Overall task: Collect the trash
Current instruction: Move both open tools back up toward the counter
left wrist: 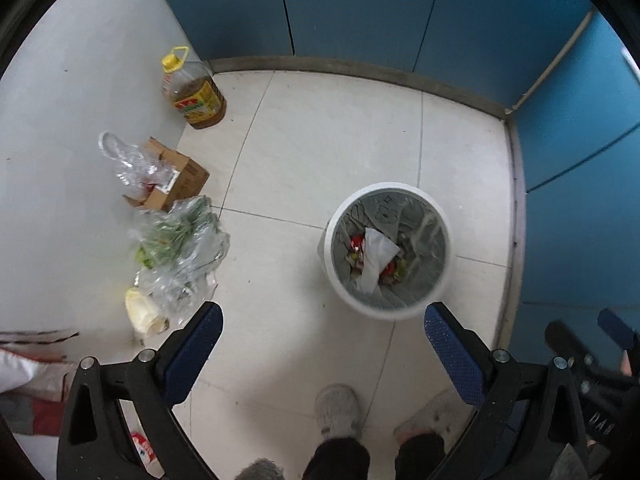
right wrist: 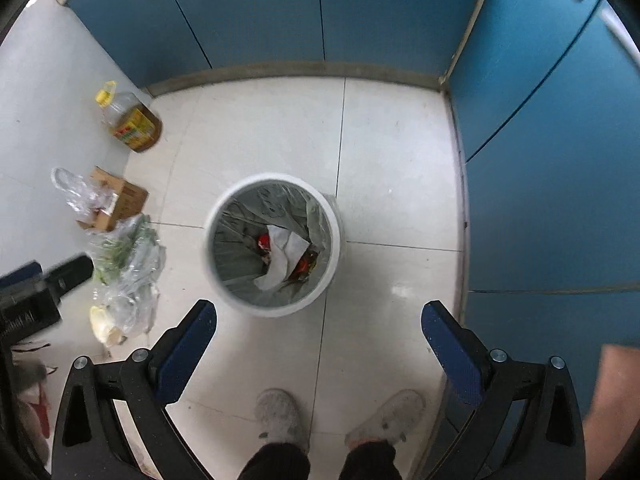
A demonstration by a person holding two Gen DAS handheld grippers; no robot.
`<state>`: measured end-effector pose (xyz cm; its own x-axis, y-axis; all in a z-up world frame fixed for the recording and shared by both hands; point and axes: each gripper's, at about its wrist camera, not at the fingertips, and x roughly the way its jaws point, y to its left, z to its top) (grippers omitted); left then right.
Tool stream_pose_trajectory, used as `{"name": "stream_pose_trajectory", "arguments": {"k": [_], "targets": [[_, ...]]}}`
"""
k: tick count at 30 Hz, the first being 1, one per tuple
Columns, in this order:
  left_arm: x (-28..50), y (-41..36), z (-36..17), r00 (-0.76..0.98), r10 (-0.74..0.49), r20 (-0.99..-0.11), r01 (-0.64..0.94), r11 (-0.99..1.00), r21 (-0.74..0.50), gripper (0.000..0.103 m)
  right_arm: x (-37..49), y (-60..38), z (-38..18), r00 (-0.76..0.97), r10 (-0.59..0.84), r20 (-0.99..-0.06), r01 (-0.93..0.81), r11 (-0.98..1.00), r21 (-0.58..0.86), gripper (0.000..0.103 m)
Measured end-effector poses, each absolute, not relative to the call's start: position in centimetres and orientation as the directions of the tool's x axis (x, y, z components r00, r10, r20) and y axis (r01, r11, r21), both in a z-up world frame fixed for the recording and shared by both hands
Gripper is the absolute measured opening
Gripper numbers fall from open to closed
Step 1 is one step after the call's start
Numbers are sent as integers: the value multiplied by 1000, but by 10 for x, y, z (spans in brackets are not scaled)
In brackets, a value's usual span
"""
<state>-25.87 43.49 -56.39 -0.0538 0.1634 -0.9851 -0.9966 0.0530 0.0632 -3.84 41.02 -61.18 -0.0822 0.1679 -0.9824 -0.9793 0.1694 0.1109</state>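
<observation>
We hold both grippers wide and empty above the trash bin. It stands almost straight below our right gripper, while from our left gripper it sits off to the right.

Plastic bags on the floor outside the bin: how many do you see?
2. One clear bag lies in the cardboard box by the wall; one bag of greens lies just nearer the camera. More may be hidden in that clutter.
</observation>
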Motion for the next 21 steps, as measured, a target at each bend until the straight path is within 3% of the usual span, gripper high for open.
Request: {"name": "stream_pose_trajectory", "arguments": {"k": [13, 21], "targets": [[-271, 348, -347, -1, 268, -963, -998, 55, 17, 103, -28, 328, -354, -76, 294, -953, -974, 184, 135, 103], [-269, 306, -253, 23, 357, -934, -996, 88, 9, 103, -33, 289, -243, -79, 386, -919, -976, 156, 150, 103]]}}
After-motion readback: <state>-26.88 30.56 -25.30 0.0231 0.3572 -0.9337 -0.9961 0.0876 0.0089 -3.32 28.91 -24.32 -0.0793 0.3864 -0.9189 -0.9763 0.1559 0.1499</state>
